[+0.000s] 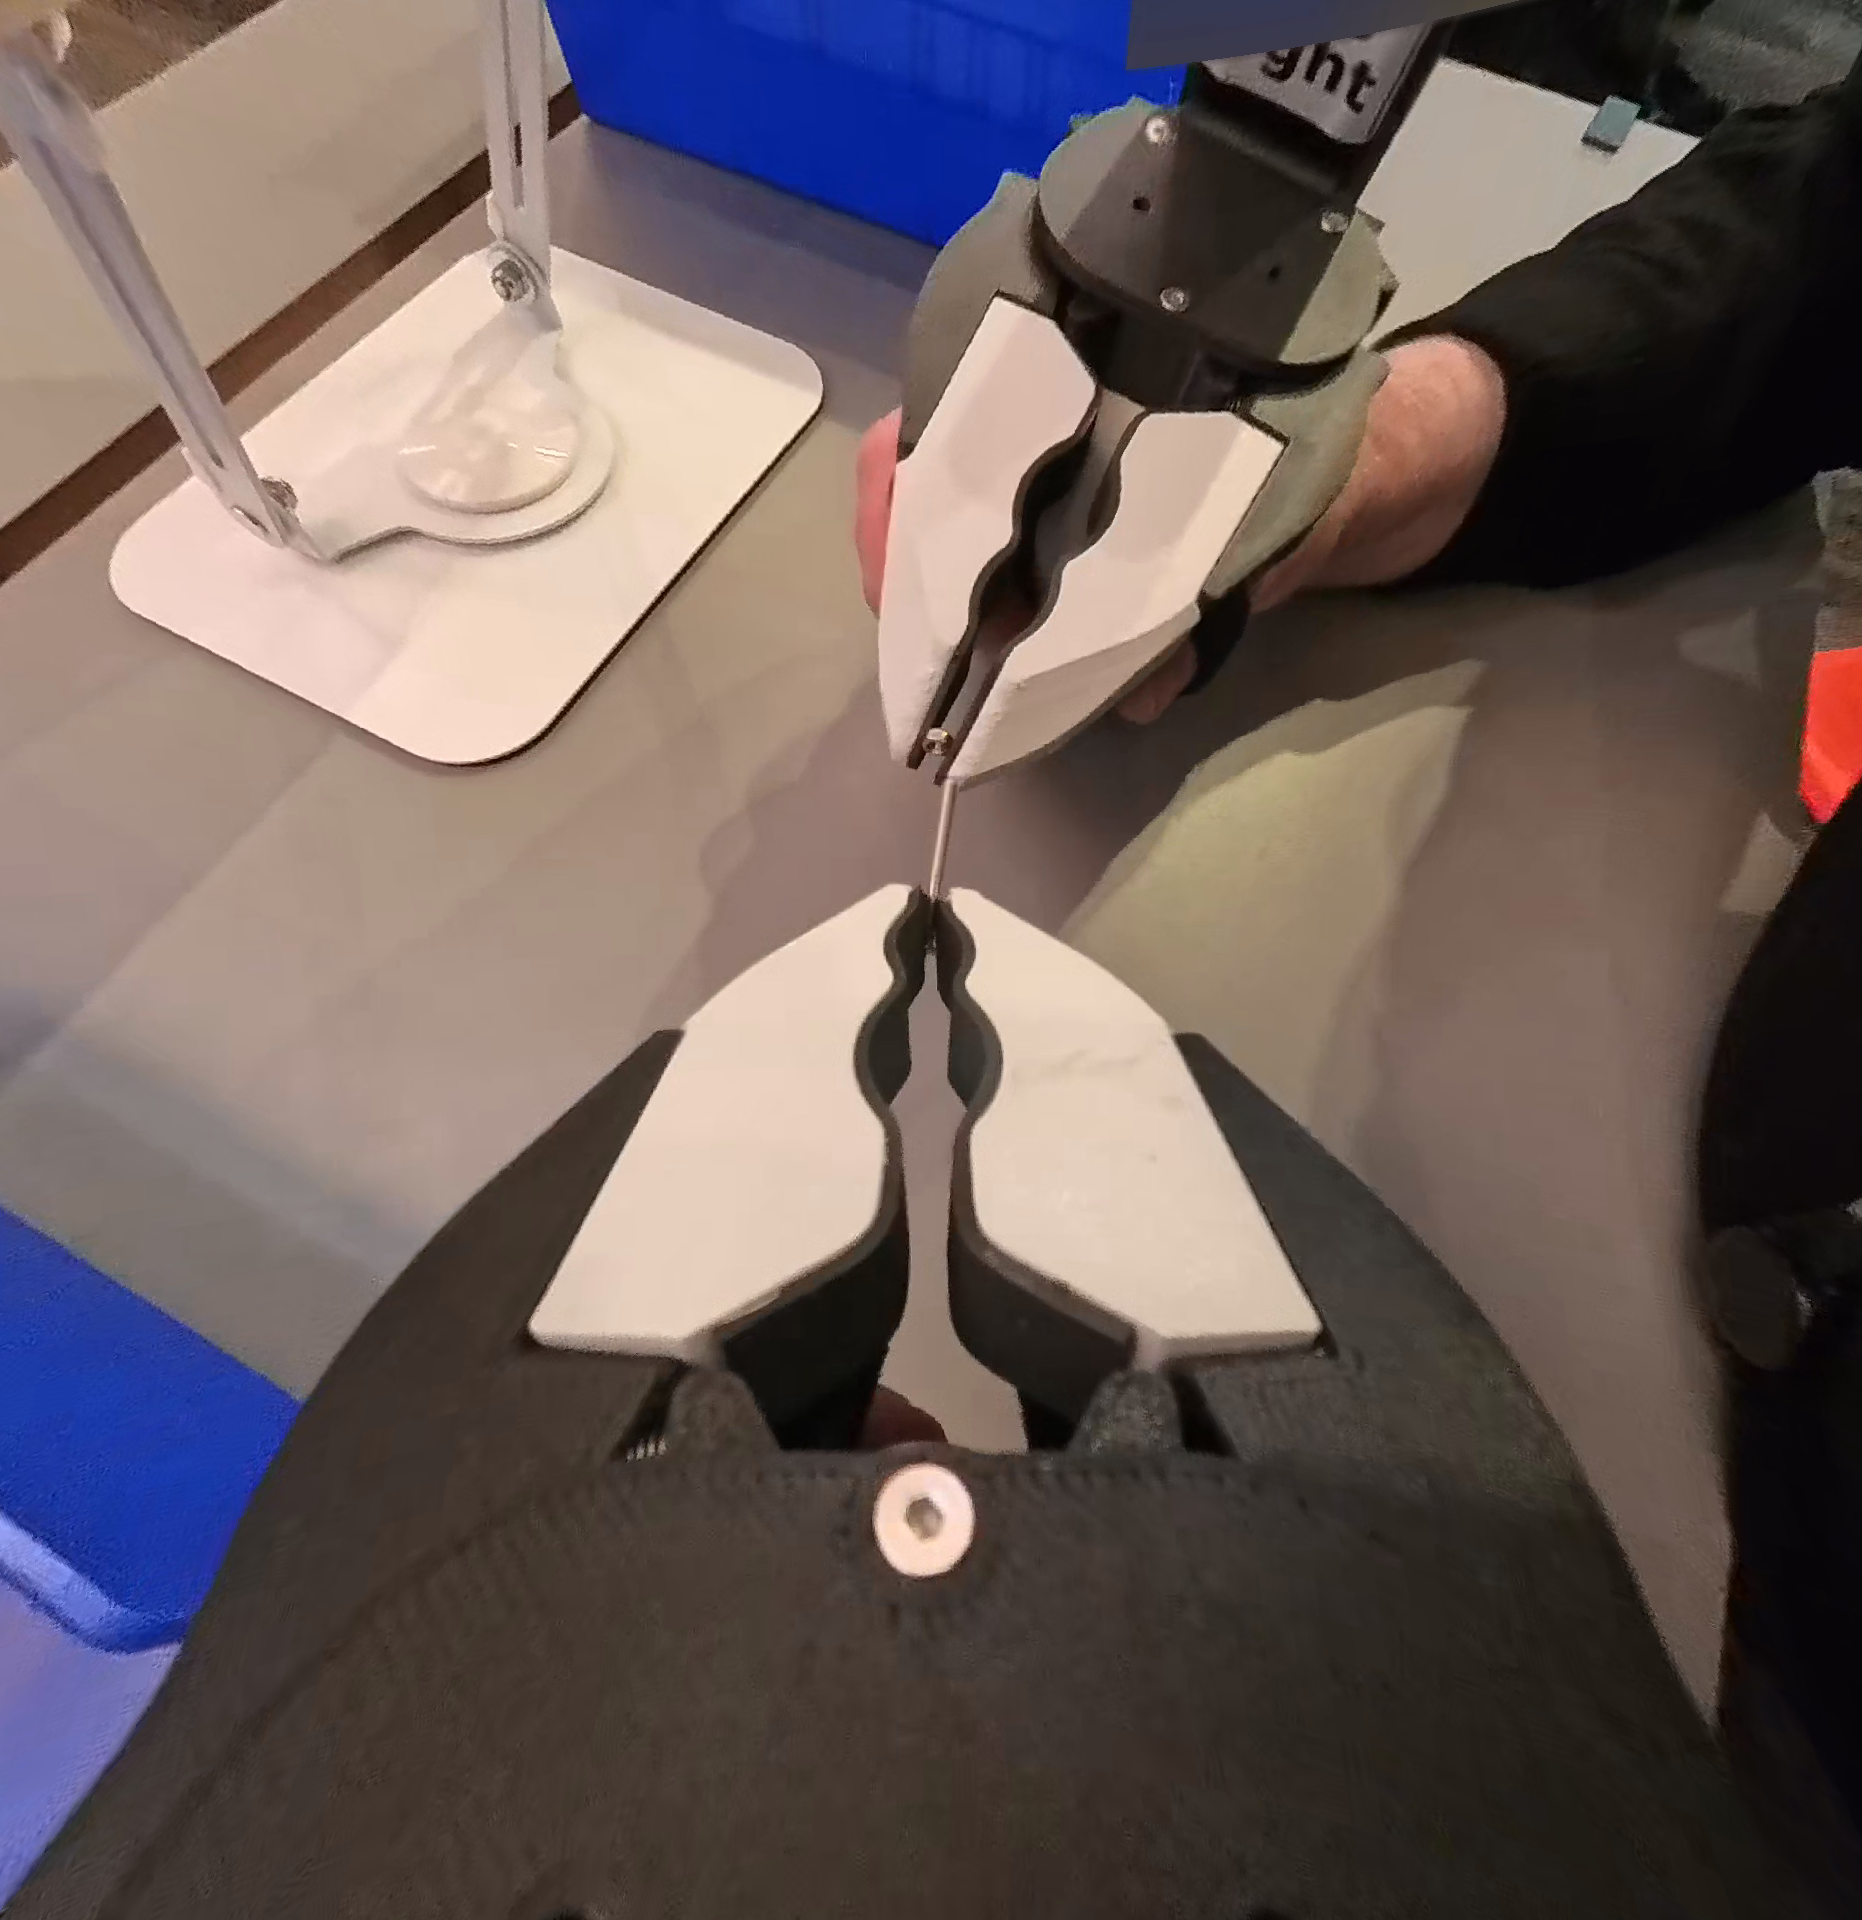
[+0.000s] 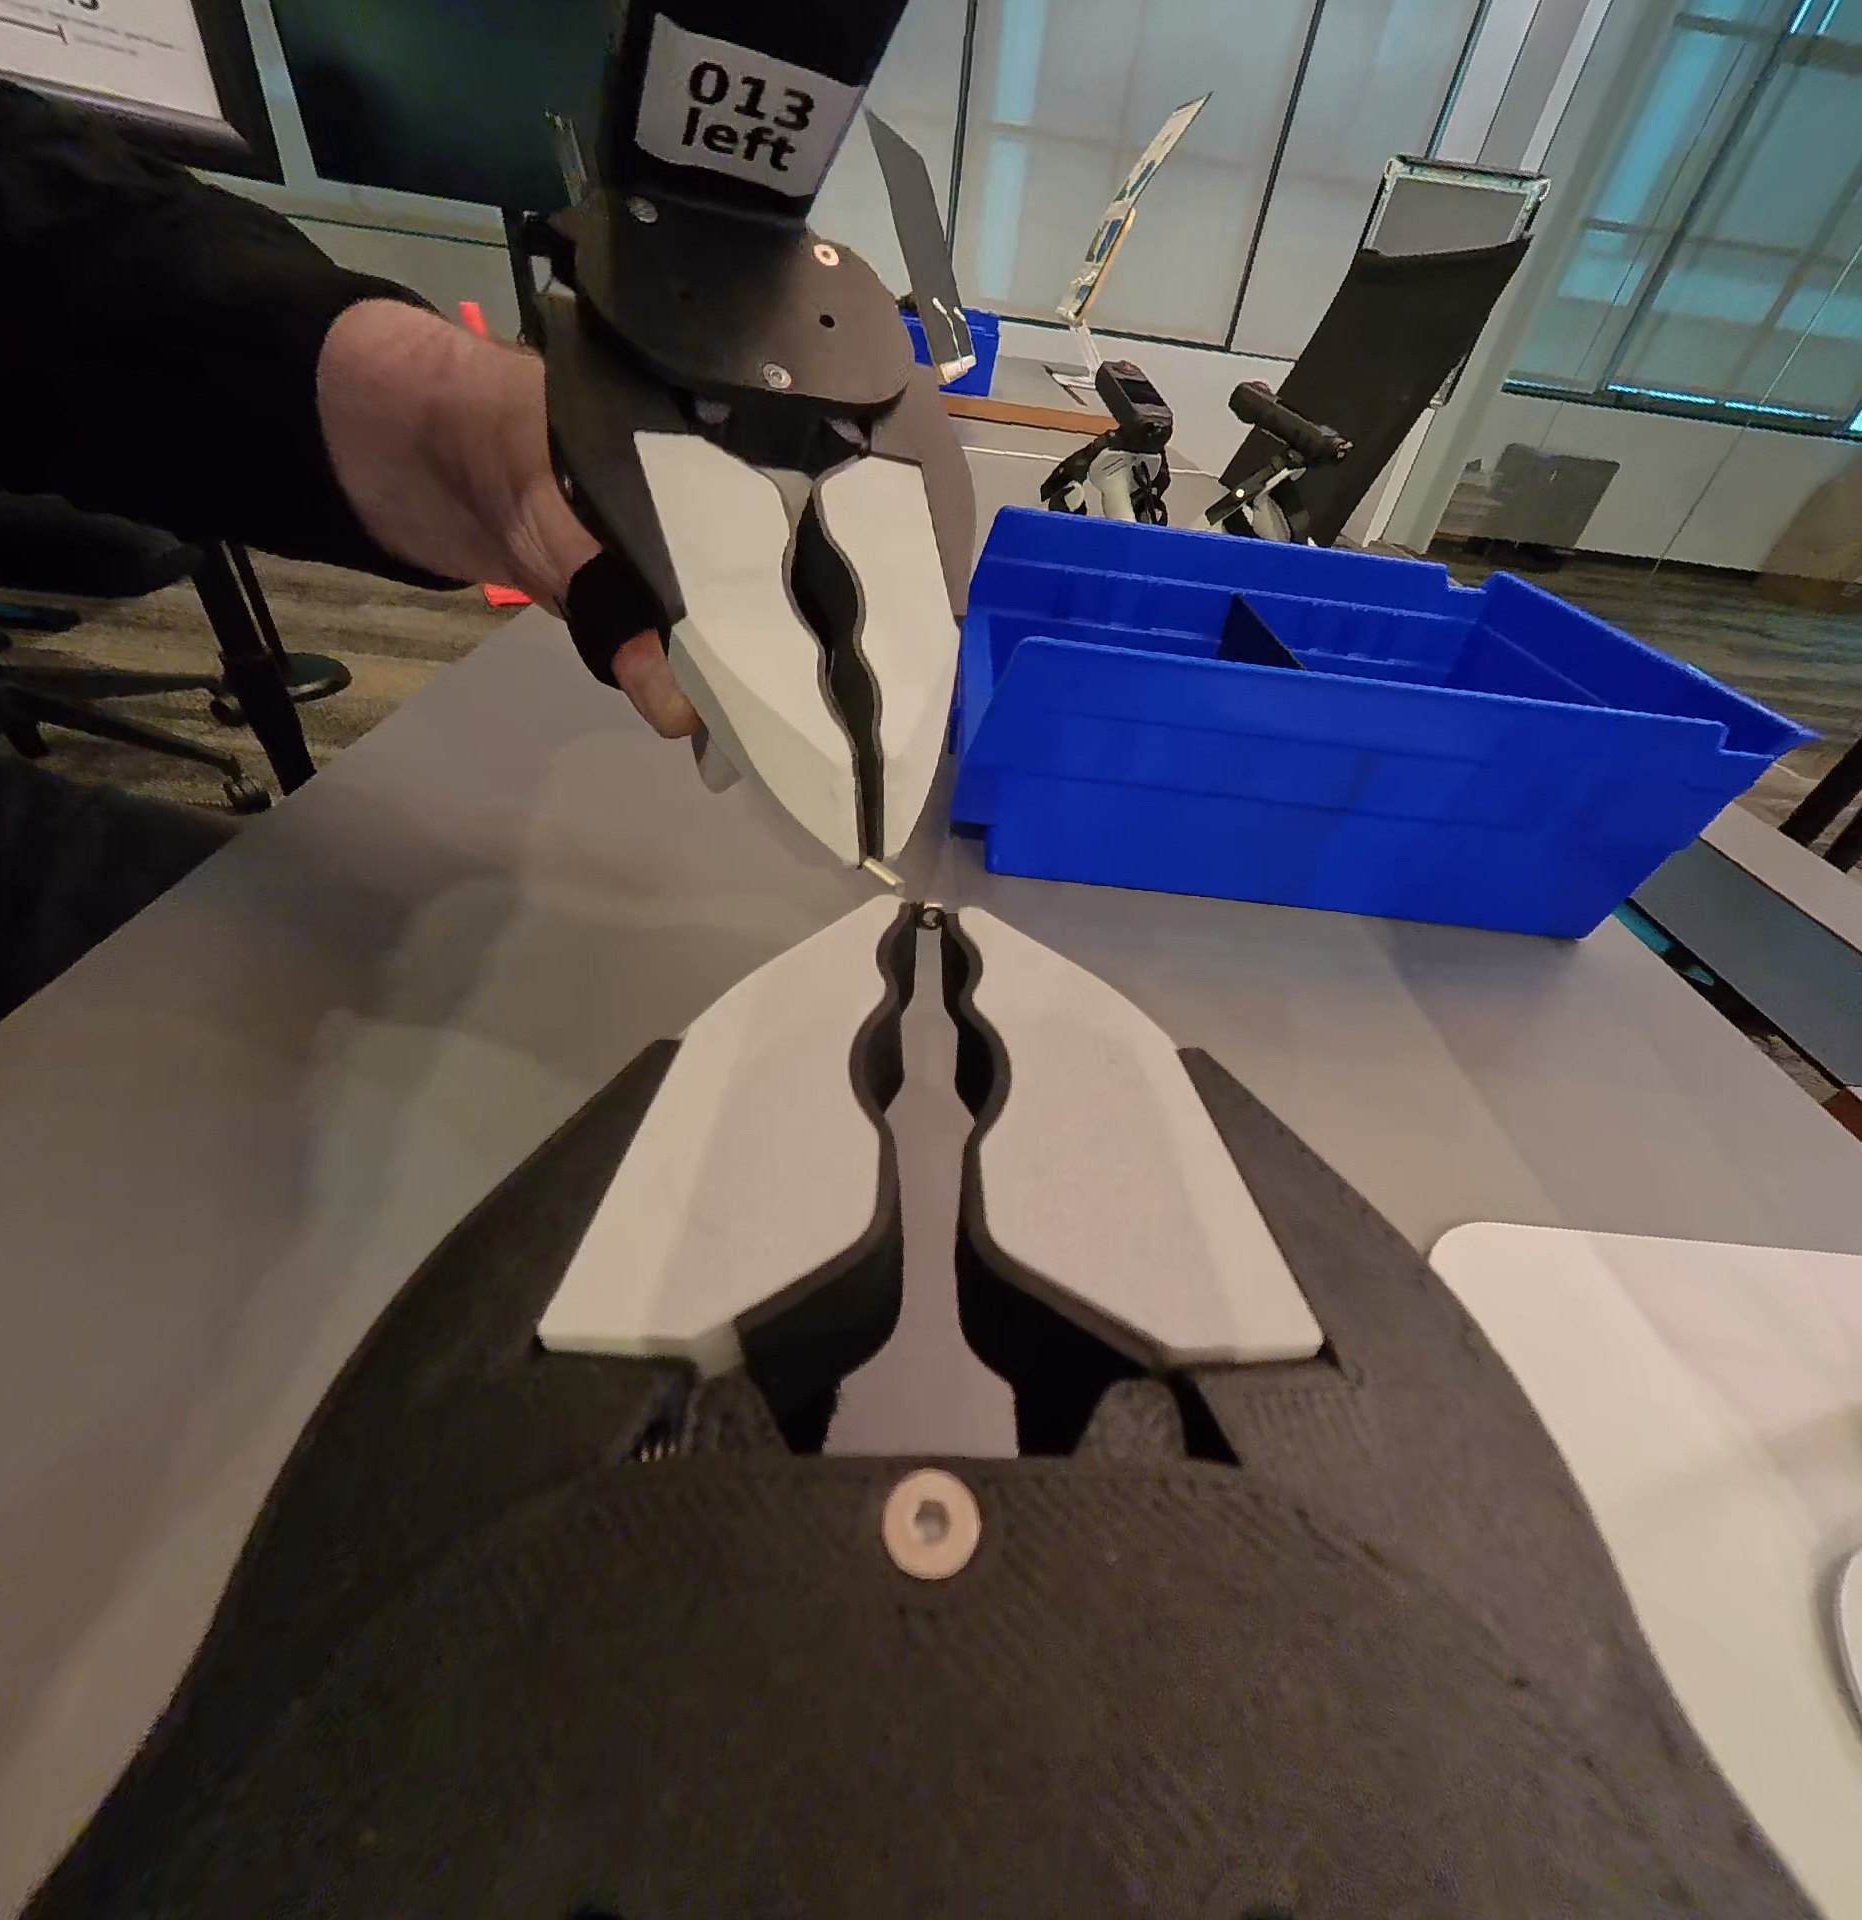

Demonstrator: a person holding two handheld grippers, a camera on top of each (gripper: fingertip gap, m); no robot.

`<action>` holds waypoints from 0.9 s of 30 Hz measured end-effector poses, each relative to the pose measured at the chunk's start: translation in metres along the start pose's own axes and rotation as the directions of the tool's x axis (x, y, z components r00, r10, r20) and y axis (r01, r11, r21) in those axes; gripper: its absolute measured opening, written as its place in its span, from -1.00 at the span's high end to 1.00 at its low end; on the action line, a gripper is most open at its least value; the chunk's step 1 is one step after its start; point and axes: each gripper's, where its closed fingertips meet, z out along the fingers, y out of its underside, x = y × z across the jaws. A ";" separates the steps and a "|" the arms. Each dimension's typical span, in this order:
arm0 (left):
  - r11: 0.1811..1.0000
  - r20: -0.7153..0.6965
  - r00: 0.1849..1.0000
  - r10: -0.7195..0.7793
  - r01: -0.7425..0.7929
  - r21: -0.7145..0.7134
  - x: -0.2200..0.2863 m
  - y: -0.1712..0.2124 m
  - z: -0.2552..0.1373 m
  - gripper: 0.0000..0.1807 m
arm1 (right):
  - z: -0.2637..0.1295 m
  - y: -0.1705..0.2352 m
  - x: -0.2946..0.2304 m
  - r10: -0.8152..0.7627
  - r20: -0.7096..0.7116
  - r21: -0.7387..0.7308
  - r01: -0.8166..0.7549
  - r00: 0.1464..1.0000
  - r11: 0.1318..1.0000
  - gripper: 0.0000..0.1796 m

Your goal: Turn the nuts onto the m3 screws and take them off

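Grey table (image 1: 387, 935), both grippers meeting above its middle. Blue bin (image 2: 1322, 790) sits on the far right in the right wrist view; white stand base (image 1: 470, 520) on the far left in the left wrist view.

Left gripper (image 1: 929, 914): jaws pressed together on one end of the m3 screw (image 1: 942, 842), which pokes out beyond the tips toward the other gripper. Right gripper (image 2: 929, 916): jaws nearly closed, pinching a nut (image 2: 929, 917) at the very tips. From the left wrist view the nut (image 1: 937, 740) looks to be on or right at the screw's far end; can't tell if the threads are engaged.

Handling, my read: both parts are tiny, rigid steel, near weightless, smooth. Slip and drop are the risk, not breakage.
- Screw: hold low on the shank or at the head, leave free thread for the nut. Pinch firmly so it doesn't spin.
- Nut: grip across opposite flats, tips only, bore clear.
- Keep the axes in line, else it cross-threads or pops out.
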 end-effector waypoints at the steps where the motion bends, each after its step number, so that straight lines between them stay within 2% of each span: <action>1: 1.000 -0.008 1.000 -0.016 0.016 0.010 0.000 -0.001 0.000 1.00 | 0.000 0.001 -0.001 -0.009 0.000 -0.005 0.009 1.000 1.000 0.95; 5: 0.998 -0.039 0.997 -0.061 0.062 0.033 0.000 -0.004 -0.003 1.00 | 0.001 0.003 -0.003 -0.034 0.007 -0.023 0.034 0.999 0.999 0.95; 14: 0.997 -0.031 0.998 -0.060 0.059 -0.043 0.001 0.015 0.001 1.00 | 0.004 0.024 -0.011 -0.022 0.114 -0.141 0.038 0.993 0.989 0.95; 27: 0.988 -0.124 0.981 -0.152 0.145 -0.060 0.009 0.021 0.007 1.00 | 0.003 0.023 -0.018 -0.050 0.142 -0.124 0.068 0.989 0.990 0.95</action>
